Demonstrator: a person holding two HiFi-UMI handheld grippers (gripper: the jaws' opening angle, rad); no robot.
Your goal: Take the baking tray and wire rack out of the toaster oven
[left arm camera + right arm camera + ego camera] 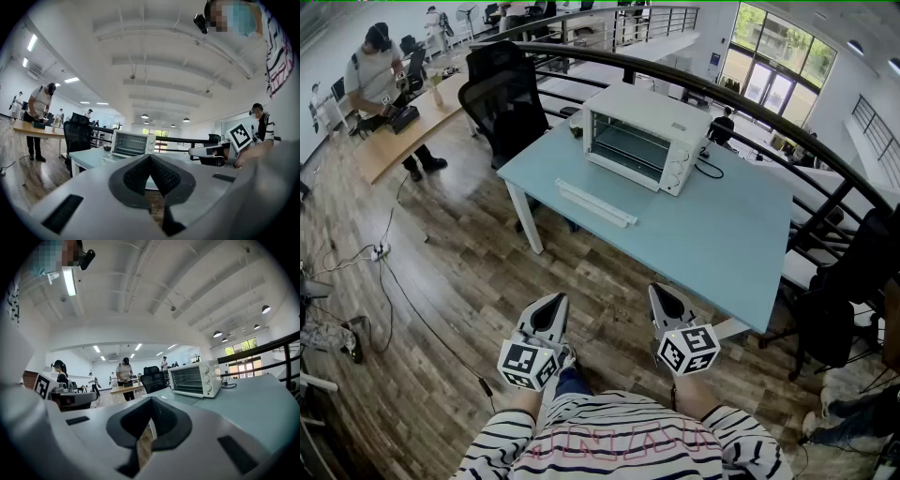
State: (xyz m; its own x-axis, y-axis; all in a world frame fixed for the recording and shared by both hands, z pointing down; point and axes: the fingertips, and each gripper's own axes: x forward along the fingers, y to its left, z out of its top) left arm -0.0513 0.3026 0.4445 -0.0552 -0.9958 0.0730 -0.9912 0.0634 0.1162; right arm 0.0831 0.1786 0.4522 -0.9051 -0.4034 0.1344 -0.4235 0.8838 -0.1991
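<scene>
Left tool [549, 307] and right tool [666, 300] are held pressed together, empty, short of the desk [712, 248]; toaster oven [645, 138] stands well ahead, so approach is judged pending.

A pale blue rectangular desk [712, 234] on white legs stands on a brown wooden plank floor [459, 281]. Toward the desk's far side sits a boxy white toaster oven [647, 136], its glass door shut and its knobs in a column at the right of the front. Well in front of the oven, near the desk's edge and parallel to the oven's front, a long narrow white strip [595, 203] lies flat. A thin black cable [710, 169] curls on the top just beside the oven's right end. A small dark object [575, 129], too small to make out, sits at the far left corner. The rest of the top is bare blue.
</scene>
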